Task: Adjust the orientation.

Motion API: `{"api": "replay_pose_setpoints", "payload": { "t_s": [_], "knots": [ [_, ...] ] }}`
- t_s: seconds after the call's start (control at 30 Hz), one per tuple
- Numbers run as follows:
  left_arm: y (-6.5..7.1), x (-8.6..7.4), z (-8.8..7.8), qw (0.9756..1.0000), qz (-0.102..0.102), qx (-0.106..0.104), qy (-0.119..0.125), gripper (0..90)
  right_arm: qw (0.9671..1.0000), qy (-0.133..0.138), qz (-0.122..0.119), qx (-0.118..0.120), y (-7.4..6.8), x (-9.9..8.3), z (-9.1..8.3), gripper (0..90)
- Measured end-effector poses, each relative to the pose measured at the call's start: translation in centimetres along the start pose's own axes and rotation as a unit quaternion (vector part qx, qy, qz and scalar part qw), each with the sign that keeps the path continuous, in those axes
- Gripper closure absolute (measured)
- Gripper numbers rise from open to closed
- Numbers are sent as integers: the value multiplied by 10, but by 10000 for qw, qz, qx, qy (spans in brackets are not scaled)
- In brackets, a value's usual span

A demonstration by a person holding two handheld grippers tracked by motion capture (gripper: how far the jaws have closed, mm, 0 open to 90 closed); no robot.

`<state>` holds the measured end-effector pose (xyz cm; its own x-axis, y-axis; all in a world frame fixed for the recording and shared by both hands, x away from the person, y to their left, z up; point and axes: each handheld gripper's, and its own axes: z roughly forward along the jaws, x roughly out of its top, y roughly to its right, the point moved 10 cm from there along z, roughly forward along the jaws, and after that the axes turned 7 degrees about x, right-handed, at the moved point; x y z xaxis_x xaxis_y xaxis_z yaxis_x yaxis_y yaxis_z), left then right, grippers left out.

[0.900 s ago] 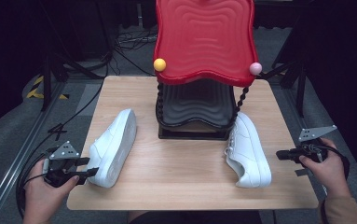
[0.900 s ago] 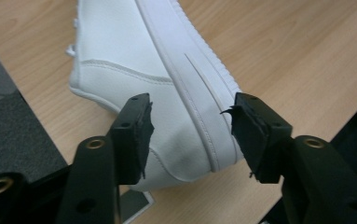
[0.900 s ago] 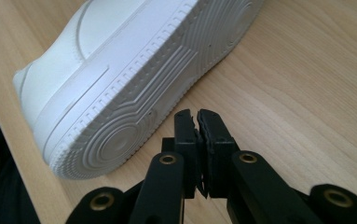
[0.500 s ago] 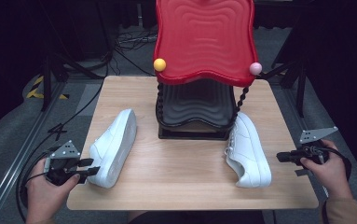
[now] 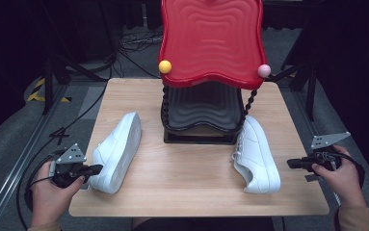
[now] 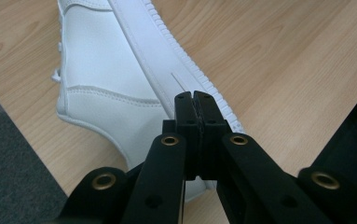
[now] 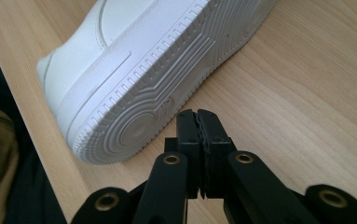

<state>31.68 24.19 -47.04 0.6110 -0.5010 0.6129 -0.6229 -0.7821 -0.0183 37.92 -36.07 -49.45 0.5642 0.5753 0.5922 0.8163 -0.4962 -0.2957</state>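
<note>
- Left gripper (image 5: 94,169) at the near left corner of the wooden table (image 5: 191,192), held in the person's left hand (image 5: 52,197); jaws pressed flat together, nothing between them.
- Seen along its own jaws in the left gripper view (image 6: 194,100): tips closed over the sole edge of the left white sneaker (image 6: 115,79), whether touching it cannot be told.
- Left white sneaker (image 5: 118,150) lying on its side near the table's left edge, long axis running from the near left toward the rack, one end just beside the gripper tips.
- Right gripper (image 5: 292,164) off the right edge of the table, level, pointing inward toward the right white sneaker (image 5: 256,155); held in the right hand (image 5: 341,175); jaws likewise shut tight and empty.
- In the right gripper view (image 7: 197,116): closed tips near the ribbed outsole of the right white sneaker (image 7: 143,88), a strip of bare wood between them, so apart.
- Right white sneaker on the table's right half, its far end just beside the base of the black lower tray (image 5: 202,113).
- Red wavy tray (image 5: 211,41) above the black one, carried on twisted black posts, a yellow ball (image 5: 165,66) at its left corner and a pink ball (image 5: 264,70) at its right.
- Rack standing at the far middle of the table, between the two sneakers.
</note>
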Motion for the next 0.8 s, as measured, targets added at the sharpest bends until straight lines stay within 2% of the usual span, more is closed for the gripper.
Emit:
{"api": "replay_pose_setpoints", "payload": {
  "t_s": [0.03, 0.1, 0.13, 0.23, 0.5, 0.6, 0.63, 0.73, 0.8],
  "knots": [
    [-1, 1, 1, 10000, -54, 25, 36, 899, 10000, 34, 64, -5, 0, 0, -1, 885],
    [-8, -1, 5, 9994, -262, 211, 25, 899, 9998, 149, 140, 15, -1, 1, -2, 885],
    [-10, -2, 6, 9994, -268, 239, 3, 899, 9997, 173, 172, 6, -1, 2, -3, 885],
    [-9, -2, 10, 9995, -284, 110, -6, 899, 9996, 185, 197, -12, 0, 0, -4, 883],
    [-5, 0, 20, 9998, -193, -65, -41, 899, 9997, 91, 224, -40, 0, -4, -2, 868],
    [0, -2, 22, 9993, -222, -272, -123, 899, 9997, 99, 211, -40, 0, -4, -3, 854],
    [2, -1, 23, 9991, -217, -348, -80, 899, 9997, 100, 202, -22, 0, -5, -3, 848],
    [3, -1, 23, 9996, -124, -219, -137, 900, 9997, 98, 201, 9, -2, -4, -2, 847],
    [5, 0, 23, 9995, -135, -252, -137, 900, 9998, 97, 159, 7, -2, -3, -2, 848]
  ]
}}
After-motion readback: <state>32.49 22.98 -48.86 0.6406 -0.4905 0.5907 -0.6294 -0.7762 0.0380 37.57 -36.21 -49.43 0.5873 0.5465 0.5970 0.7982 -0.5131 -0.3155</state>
